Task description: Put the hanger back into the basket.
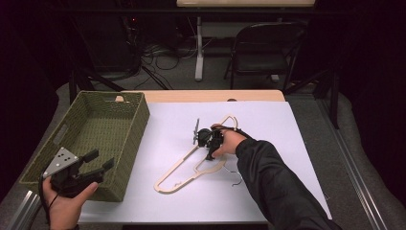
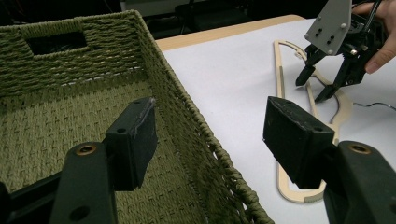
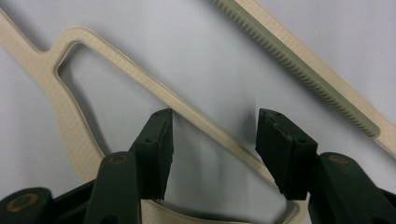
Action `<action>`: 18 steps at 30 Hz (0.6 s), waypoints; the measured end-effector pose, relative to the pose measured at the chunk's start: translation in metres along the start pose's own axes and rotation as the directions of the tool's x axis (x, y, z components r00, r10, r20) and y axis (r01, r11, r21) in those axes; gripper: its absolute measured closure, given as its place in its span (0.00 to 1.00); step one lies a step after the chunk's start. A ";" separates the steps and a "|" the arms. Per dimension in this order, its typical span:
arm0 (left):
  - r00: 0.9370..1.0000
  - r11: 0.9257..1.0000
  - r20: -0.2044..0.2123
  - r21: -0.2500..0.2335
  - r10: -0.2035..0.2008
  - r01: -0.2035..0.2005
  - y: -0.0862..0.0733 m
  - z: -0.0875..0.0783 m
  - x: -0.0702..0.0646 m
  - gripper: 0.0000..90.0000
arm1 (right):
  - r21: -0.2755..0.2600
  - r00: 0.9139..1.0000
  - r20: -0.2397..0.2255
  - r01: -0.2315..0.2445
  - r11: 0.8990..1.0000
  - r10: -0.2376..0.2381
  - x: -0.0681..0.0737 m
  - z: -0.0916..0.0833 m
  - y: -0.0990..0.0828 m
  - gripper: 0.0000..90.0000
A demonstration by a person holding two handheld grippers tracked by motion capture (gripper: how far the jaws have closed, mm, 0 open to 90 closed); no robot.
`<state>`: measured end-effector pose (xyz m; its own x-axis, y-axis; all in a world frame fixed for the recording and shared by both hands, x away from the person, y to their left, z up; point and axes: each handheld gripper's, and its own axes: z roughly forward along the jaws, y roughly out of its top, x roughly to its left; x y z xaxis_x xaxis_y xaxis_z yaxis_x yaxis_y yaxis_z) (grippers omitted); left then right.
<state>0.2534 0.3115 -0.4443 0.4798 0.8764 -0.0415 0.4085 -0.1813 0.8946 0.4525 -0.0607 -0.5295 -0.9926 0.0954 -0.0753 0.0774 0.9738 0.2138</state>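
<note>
Right of the green woven basket (image 1: 91,139), the wide-open right tongs (image 1: 209,155) straddle the flat beige plastic hanger's (image 1: 191,168) diagonal bar; the left tongs (image 1: 98,163) gape empty.

one hanger (image 1: 191,167), cream, lies flat under the right gripper (image 1: 209,152); one of its bars passes between the fingers (image 3: 159,149). one basket (image 1: 129,143), green and woven, sits just ahead of the left gripper (image 1: 103,160), its wall running between that gripper's fingers (image 2: 135,140) in the left gripper view. two grippers, one per hand. two hands. one white sheet (image 1: 268,120) under the hanger. one chair (image 1: 263,48) beyond the table, well past the fingertips.
</note>
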 end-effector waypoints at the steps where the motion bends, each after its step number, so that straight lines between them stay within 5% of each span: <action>1: 1.000 1.000 0.000 0.000 0.000 0.000 0.000 0.000 0.000 0.38 | 0.000 1.000 0.000 0.000 1.000 0.000 0.000 0.000 0.000 0.51; 13: 1.000 1.000 -0.001 0.005 0.001 -0.001 -0.001 0.000 0.000 0.39 | 0.020 1.000 -0.020 0.012 1.000 -0.011 -0.004 0.001 0.004 0.49; 18: 1.000 1.000 -0.005 0.003 -0.001 0.001 -0.002 -0.001 0.001 0.38 | 0.036 0.998 -0.053 -0.013 0.999 0.015 -0.005 0.002 0.005 0.58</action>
<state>0.2524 0.3137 -0.4455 0.4756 0.8787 -0.0407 0.4118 -0.1816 0.8930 0.4585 -0.0556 -0.5296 -0.9949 0.0991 -0.0201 0.0939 0.9793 0.1795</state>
